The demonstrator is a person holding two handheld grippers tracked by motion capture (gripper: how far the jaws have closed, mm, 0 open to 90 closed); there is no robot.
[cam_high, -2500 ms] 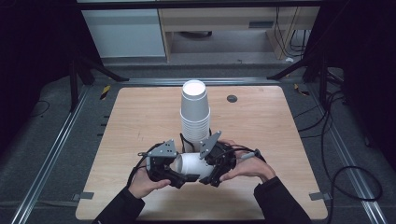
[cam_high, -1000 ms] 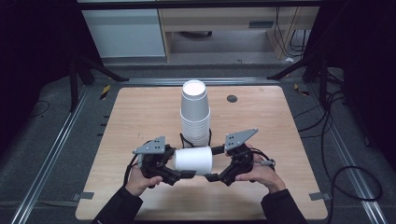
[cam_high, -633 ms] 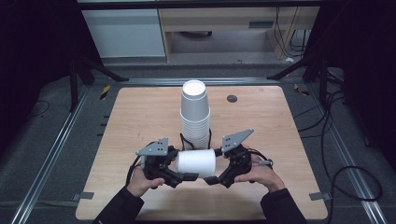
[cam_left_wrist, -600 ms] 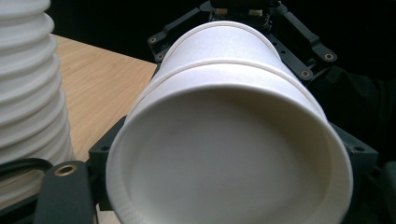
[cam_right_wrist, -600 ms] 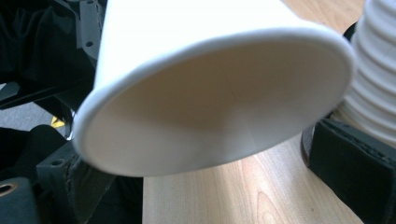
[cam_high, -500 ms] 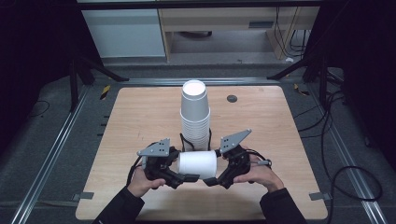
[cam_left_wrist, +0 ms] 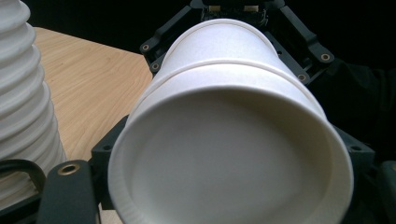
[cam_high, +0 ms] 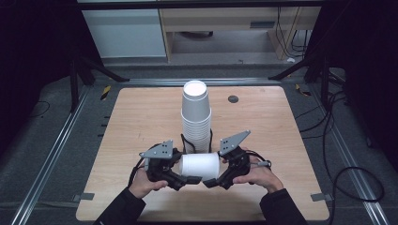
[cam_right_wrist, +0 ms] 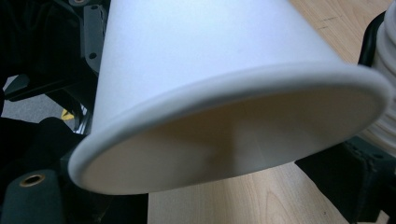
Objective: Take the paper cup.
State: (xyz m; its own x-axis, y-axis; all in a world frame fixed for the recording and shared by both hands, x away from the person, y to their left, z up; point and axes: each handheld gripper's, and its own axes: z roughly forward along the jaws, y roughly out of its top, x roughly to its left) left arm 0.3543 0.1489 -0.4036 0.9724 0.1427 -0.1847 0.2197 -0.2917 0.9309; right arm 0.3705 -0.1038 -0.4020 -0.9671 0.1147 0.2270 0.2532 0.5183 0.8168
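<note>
While your left gripper (cam_high: 187,179) and right gripper (cam_high: 213,180) both clamp the sideways cups (cam_high: 200,166) just before the stack (cam_high: 196,117), squeezing harder could crumple them.

**Both grippers low at near edge, jaws facing inward**

Left gripper (cam_high: 187,177) and right gripper (cam_high: 213,180) point toward each other, jaws closed around one sideways paper cup (cam_high: 200,166). Hands grip from behind; dark-sleeved forearms enter from below.
</note>
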